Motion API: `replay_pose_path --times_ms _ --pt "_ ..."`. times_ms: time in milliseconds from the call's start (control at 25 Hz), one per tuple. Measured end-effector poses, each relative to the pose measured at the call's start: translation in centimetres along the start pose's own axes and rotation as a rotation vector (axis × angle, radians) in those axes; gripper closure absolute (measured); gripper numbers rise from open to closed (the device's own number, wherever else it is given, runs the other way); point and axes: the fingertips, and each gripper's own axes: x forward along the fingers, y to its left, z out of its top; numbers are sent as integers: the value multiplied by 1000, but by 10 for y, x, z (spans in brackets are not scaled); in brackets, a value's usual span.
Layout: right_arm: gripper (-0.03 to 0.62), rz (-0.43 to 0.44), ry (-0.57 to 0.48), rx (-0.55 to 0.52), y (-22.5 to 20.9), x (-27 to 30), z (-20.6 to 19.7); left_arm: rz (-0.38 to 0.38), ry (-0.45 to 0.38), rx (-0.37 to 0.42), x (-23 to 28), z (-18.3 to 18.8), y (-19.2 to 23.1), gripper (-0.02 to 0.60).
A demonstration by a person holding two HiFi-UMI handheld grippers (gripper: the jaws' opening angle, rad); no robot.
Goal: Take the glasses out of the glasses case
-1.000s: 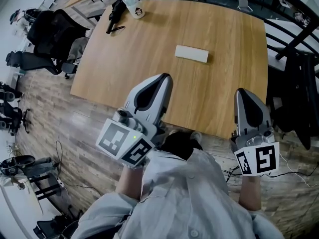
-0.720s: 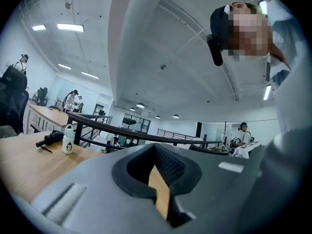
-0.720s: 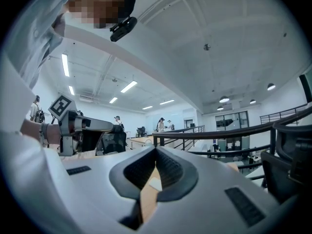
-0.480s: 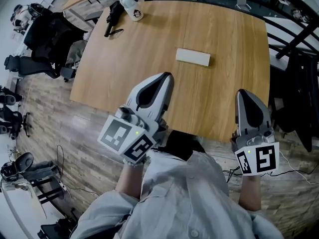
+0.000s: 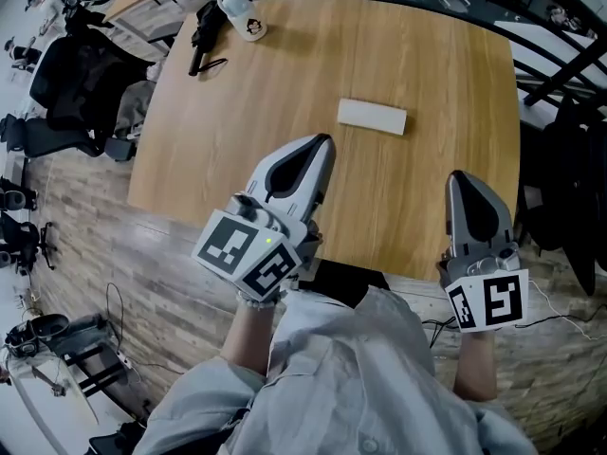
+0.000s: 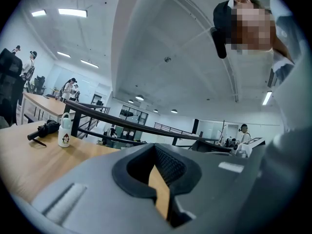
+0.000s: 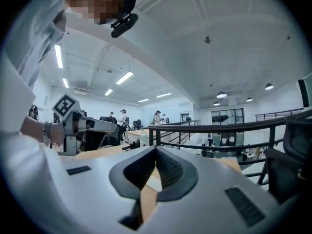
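Observation:
A closed white glasses case (image 5: 372, 117) lies flat on the wooden table (image 5: 285, 83), a little past its middle. My left gripper (image 5: 322, 140) hangs over the table's near part, below and left of the case, pointing toward it but well apart from it. My right gripper (image 5: 462, 174) hovers near the table's front edge, below and right of the case. In both gripper views the jaws meet at the tips, left gripper (image 6: 155, 148) and right gripper (image 7: 156, 150), with nothing held. No glasses are visible.
A white bottle (image 5: 241, 12) with a penguin print and a black handheld object (image 5: 203, 32) sit at the table's far left corner, also seen as the bottle (image 6: 64, 130). Black chairs (image 5: 81, 64) stand at the left; a dark chair (image 5: 569, 188) stands at the right. Railings run behind the table.
Both grippers have moved a little forward and down over the table's near edge toward the case. Their jaws have stayed shut. The case has not moved on the table.

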Motion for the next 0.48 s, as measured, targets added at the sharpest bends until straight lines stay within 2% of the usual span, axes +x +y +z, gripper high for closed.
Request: replay_pose_path --times_ms 480 --pt "592 -36 89 -19 -1 51 -25 -53 168 -12 41 -49 51 577"
